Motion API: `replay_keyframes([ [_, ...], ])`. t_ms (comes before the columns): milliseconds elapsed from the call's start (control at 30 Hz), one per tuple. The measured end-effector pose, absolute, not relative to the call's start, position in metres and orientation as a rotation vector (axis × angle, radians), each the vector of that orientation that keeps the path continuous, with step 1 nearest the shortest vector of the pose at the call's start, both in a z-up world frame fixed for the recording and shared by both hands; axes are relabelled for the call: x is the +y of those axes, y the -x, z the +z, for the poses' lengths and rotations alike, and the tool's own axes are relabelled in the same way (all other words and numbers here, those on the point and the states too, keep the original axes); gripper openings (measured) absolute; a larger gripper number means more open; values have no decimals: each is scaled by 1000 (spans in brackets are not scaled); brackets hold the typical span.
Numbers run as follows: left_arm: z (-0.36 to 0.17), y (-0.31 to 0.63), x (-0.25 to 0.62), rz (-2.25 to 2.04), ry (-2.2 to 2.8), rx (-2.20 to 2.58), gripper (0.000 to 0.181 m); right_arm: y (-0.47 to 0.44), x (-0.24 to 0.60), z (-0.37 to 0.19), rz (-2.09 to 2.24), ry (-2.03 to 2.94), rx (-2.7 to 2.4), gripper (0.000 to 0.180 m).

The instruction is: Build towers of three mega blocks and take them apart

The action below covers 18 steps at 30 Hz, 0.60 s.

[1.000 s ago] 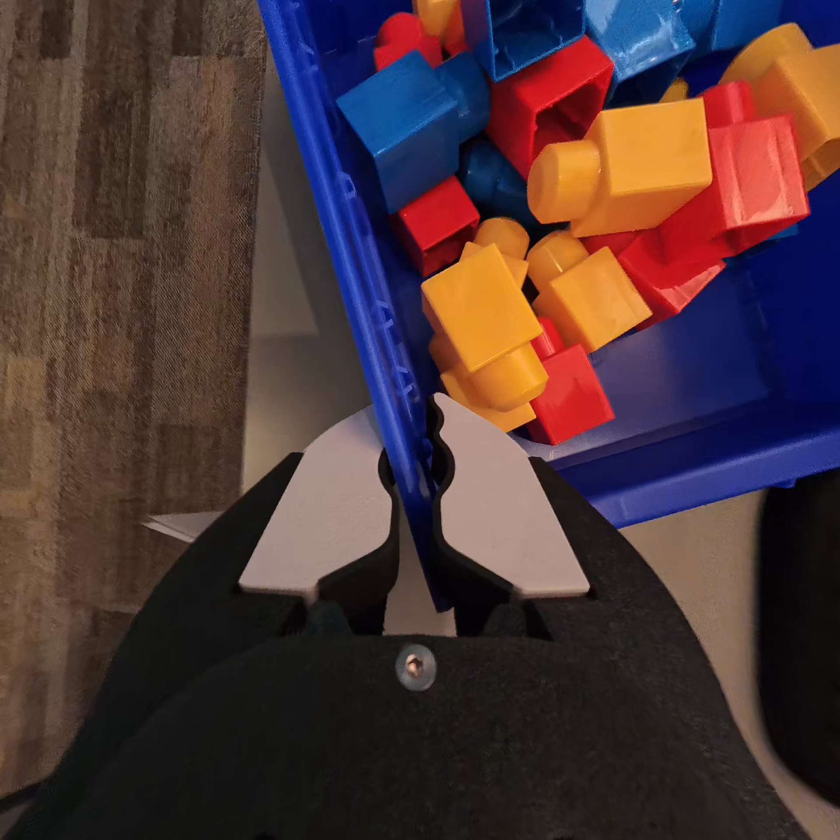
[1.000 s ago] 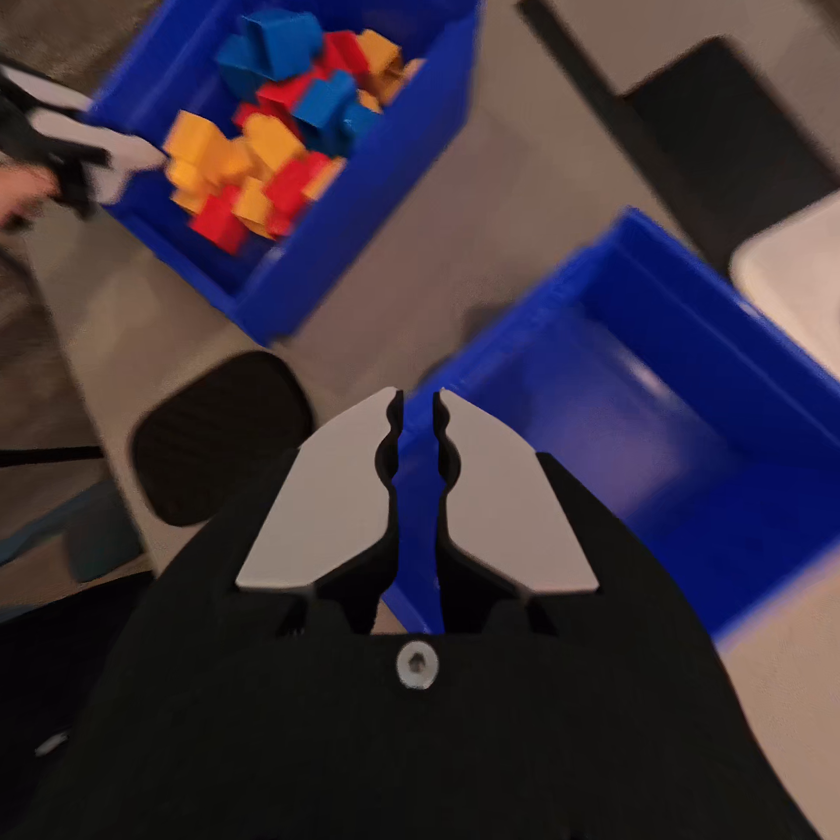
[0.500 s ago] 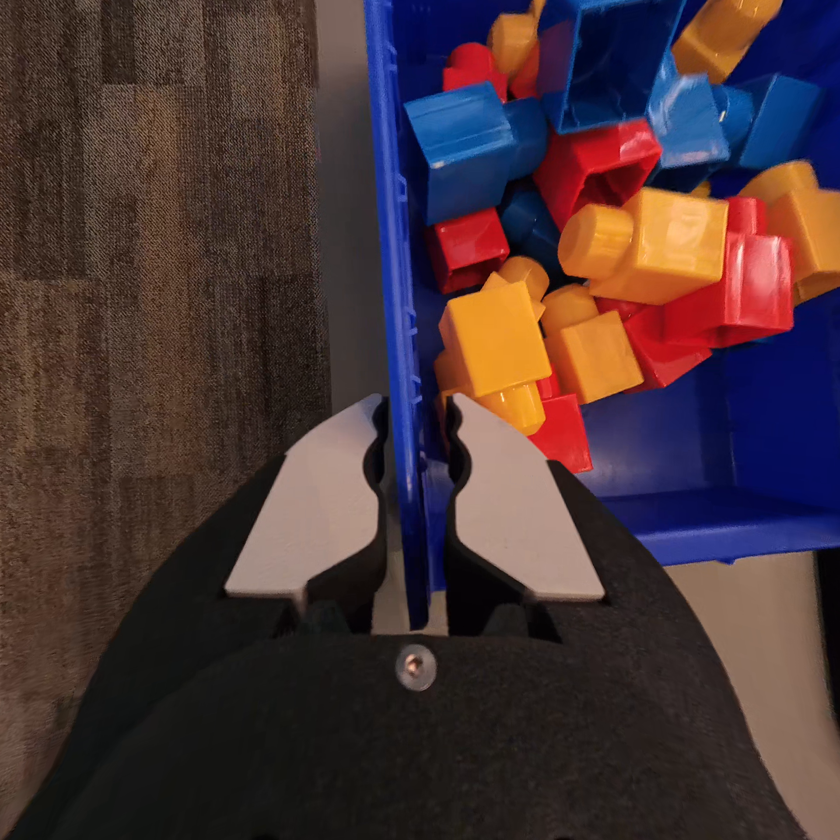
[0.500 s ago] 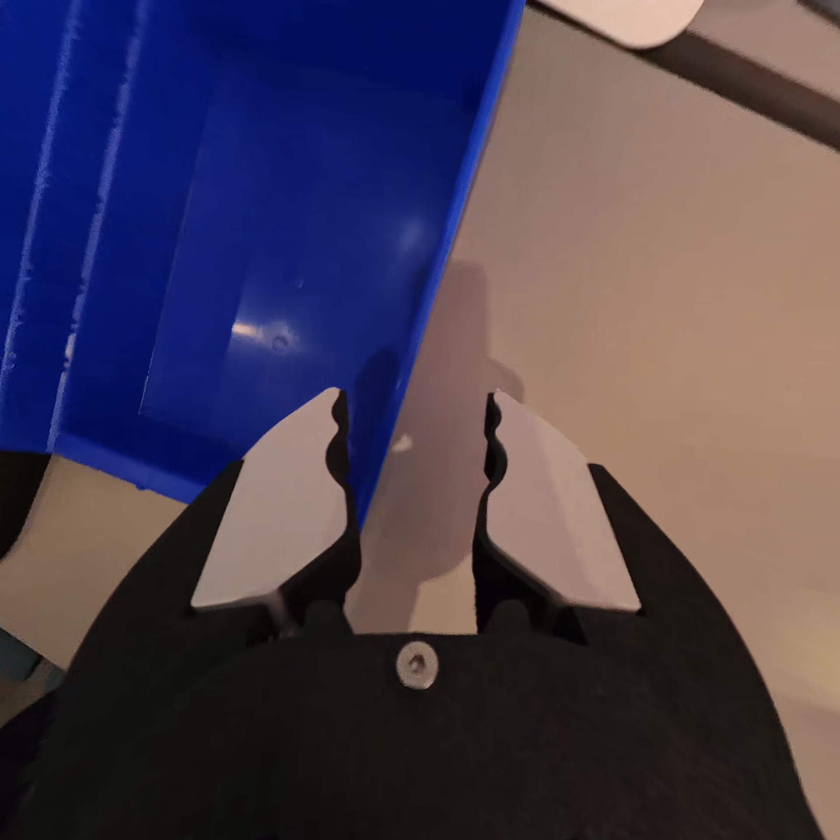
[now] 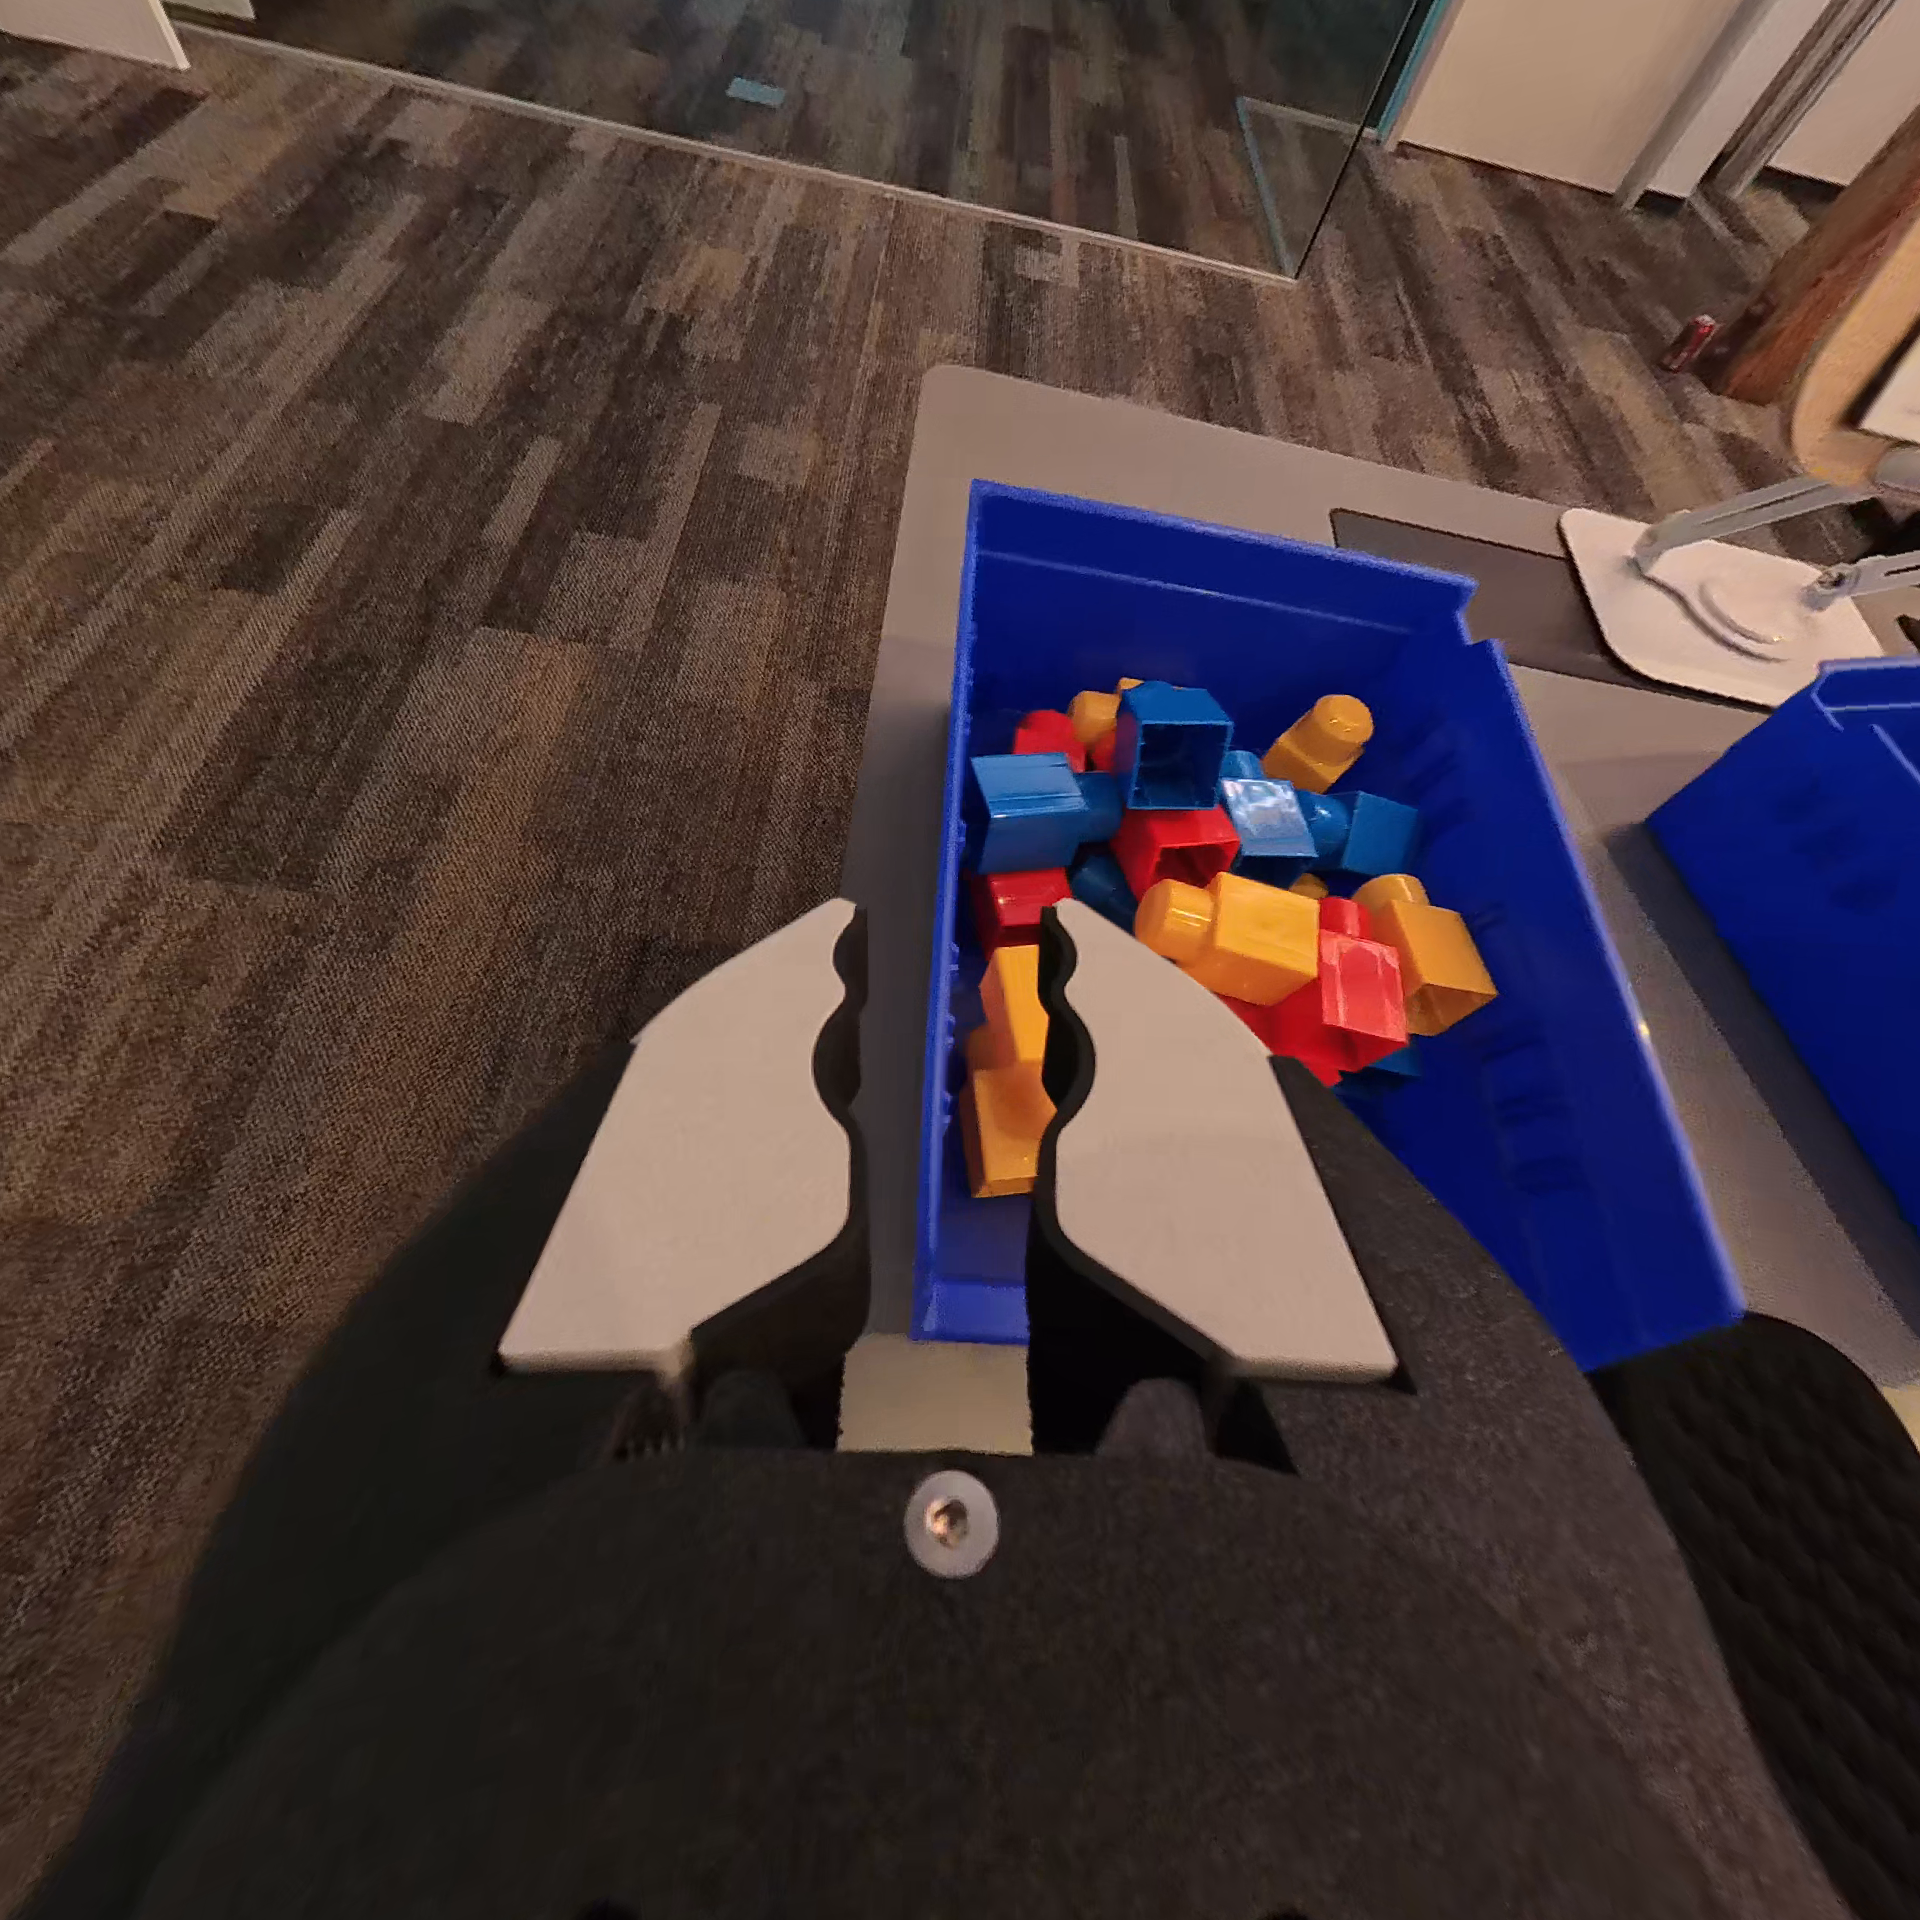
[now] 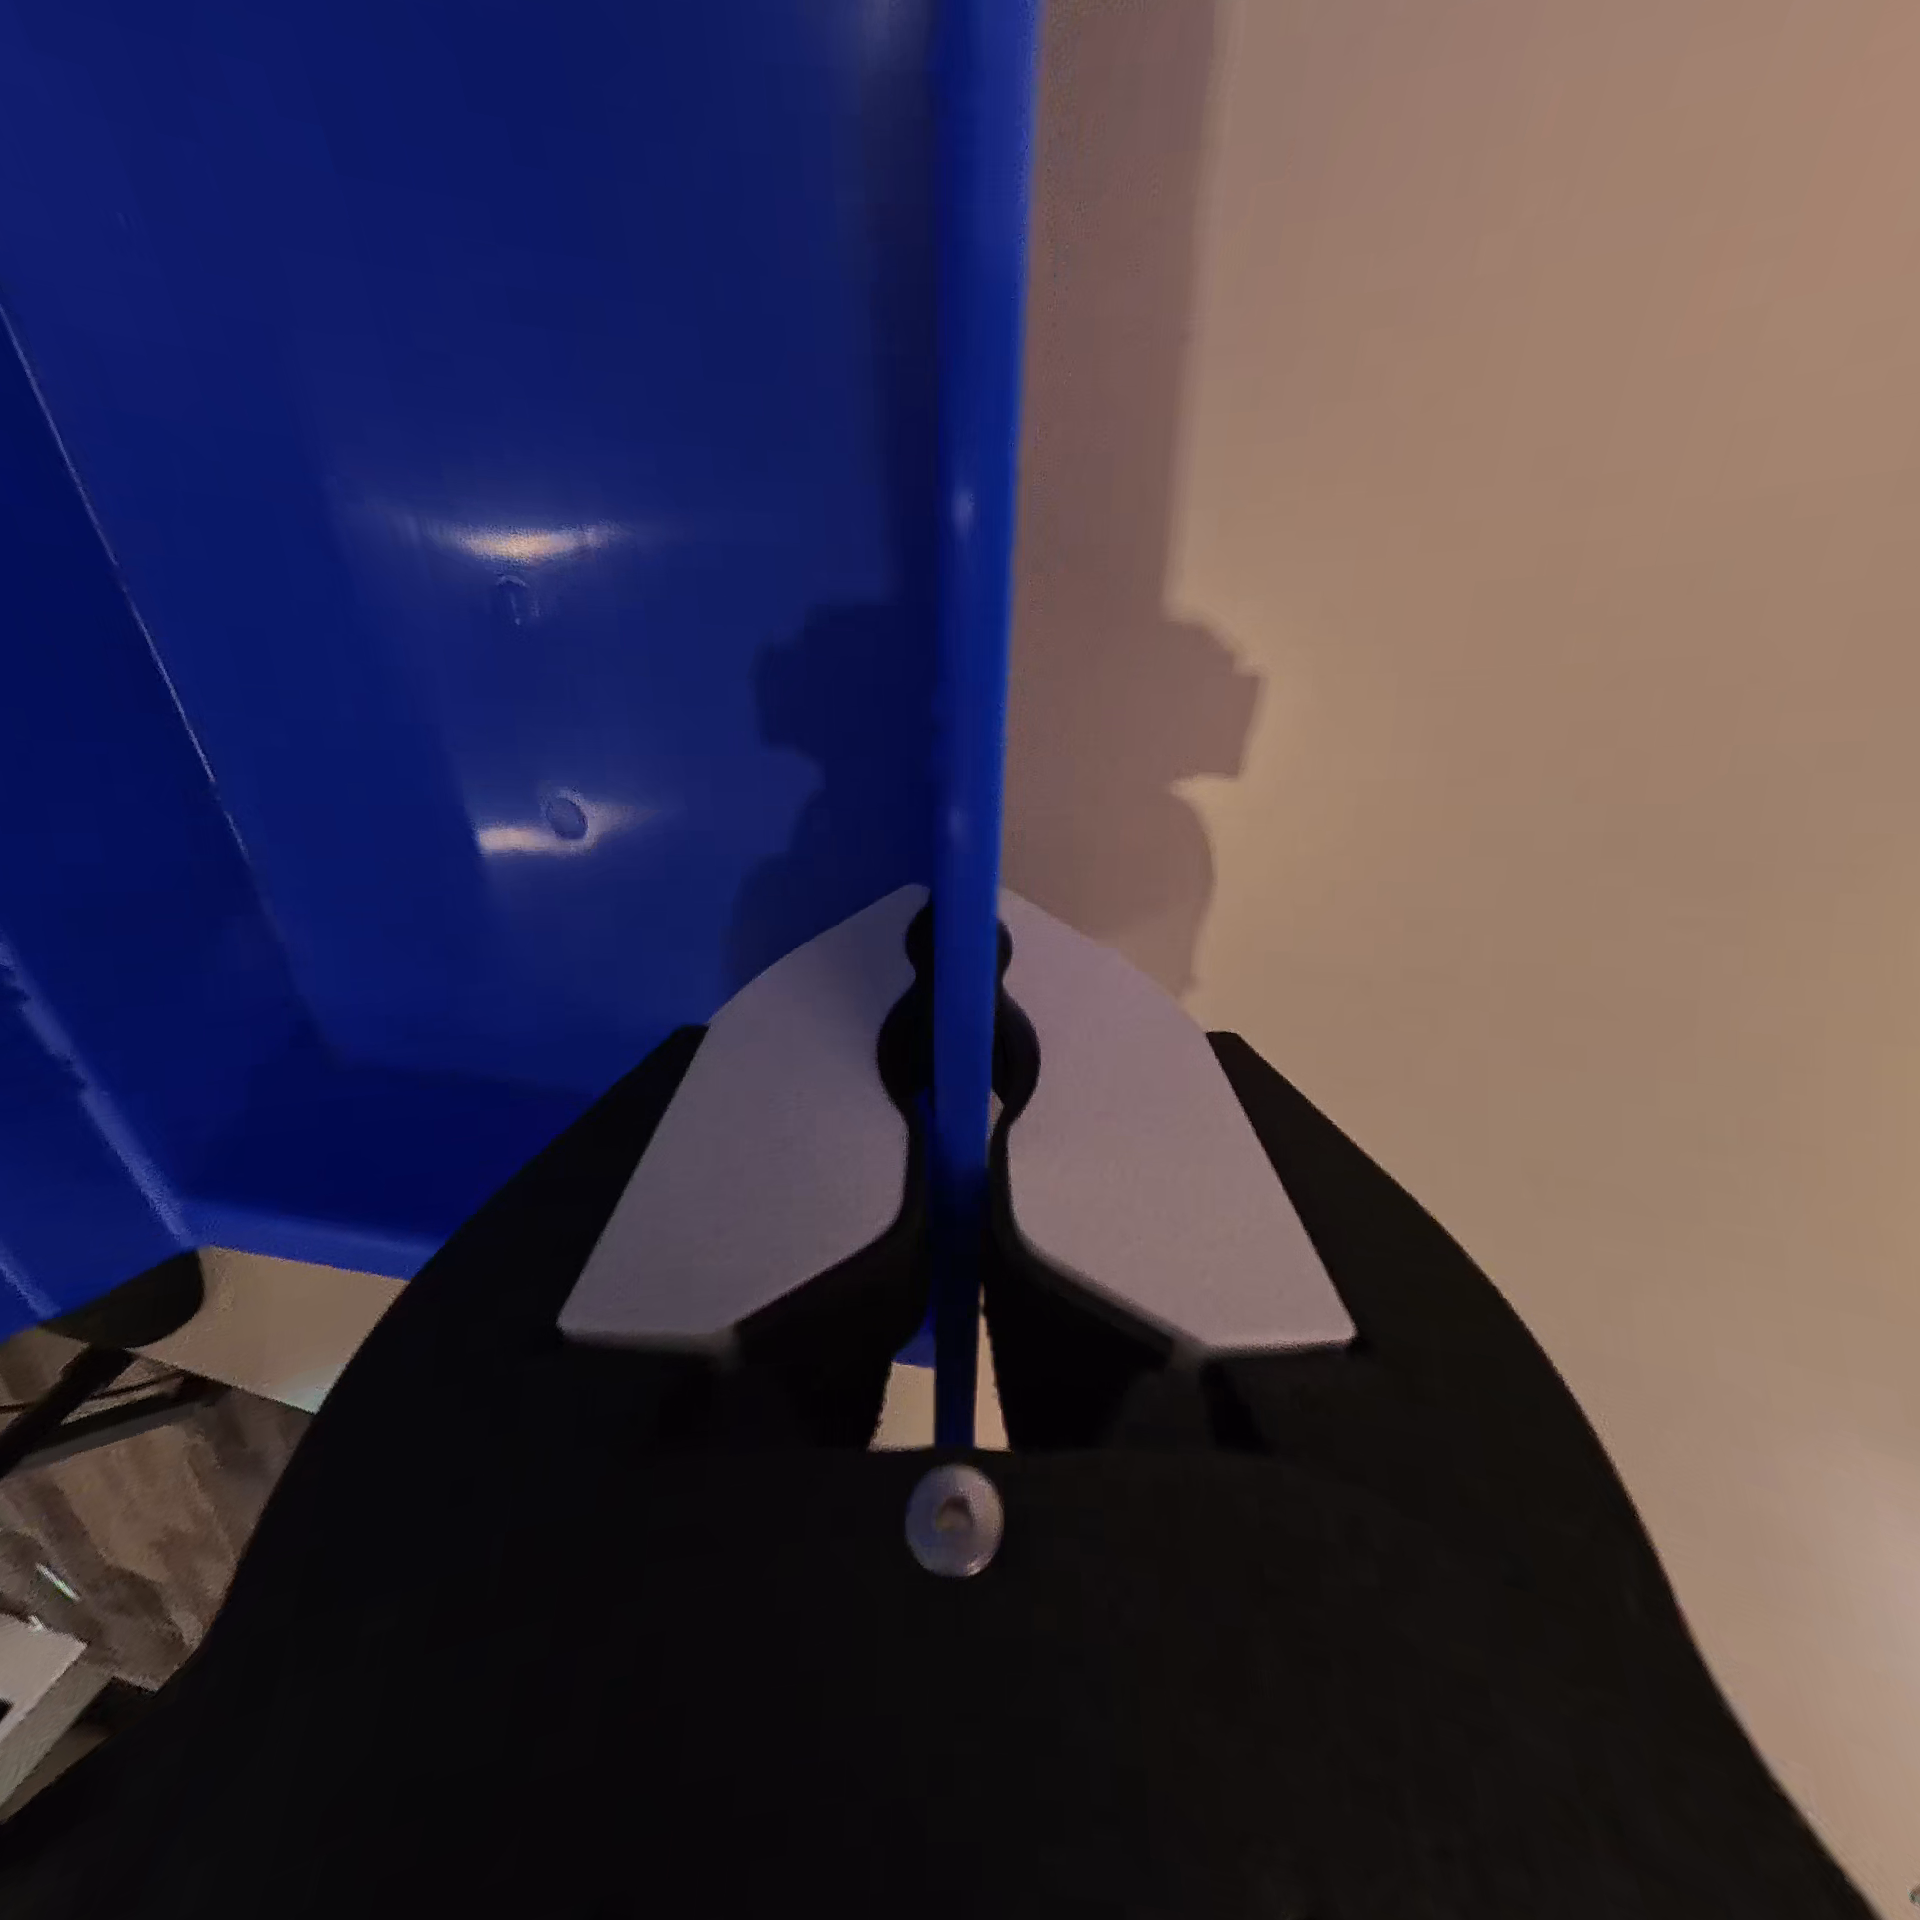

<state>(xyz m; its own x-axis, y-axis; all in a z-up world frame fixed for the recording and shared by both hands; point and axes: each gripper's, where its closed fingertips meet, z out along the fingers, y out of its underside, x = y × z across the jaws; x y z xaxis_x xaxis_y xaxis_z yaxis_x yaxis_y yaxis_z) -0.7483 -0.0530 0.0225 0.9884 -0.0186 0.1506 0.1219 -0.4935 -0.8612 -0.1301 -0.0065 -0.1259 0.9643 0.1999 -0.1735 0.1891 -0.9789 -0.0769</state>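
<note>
A blue bin point(image 5: 1538, 935) on the table holds several loose mega blocks, among them a yellow one point(image 5: 1247, 945), a red one point(image 5: 1174, 847) and a blue one point(image 5: 1039, 810). My left gripper point(image 5: 948, 914) is open above the bin's near left corner. The bin's left wall shows between its fingers with a gap on both sides. Nothing is in its grasp. My right gripper point(image 6: 961, 914) is shut on the thin side wall point(image 6: 977, 520) of a second, empty blue bin point(image 6: 468, 623). Both pads press on the wall. This bin also shows at the right edge of the left wrist view point(image 5: 1829, 862).
The grey table point(image 5: 1143, 436) ends just left of the block bin, with carpet floor point(image 5: 416, 623) beyond. A white stand base point(image 5: 1704, 623) lies at the back right. A black mesh chair back point(image 5: 1787, 1507) is at the near right. Bare tabletop point(image 6: 1558, 623) lies right of the empty bin.
My left gripper let go of the block bin's left wall, opened and drew back higher. My right gripper opened, moved to the empty bin's side wall and shut on it.
</note>
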Motion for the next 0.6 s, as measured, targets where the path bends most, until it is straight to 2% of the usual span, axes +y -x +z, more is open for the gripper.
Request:
replay_keyframes([
  [300,58,701,-71,-226,2026,58,27,-8,-26,-97,494,2998,-95,5],
  [600,78,669,-98,-264,2008,136,27,-282,-115,-89,212,2958,292,5],
])
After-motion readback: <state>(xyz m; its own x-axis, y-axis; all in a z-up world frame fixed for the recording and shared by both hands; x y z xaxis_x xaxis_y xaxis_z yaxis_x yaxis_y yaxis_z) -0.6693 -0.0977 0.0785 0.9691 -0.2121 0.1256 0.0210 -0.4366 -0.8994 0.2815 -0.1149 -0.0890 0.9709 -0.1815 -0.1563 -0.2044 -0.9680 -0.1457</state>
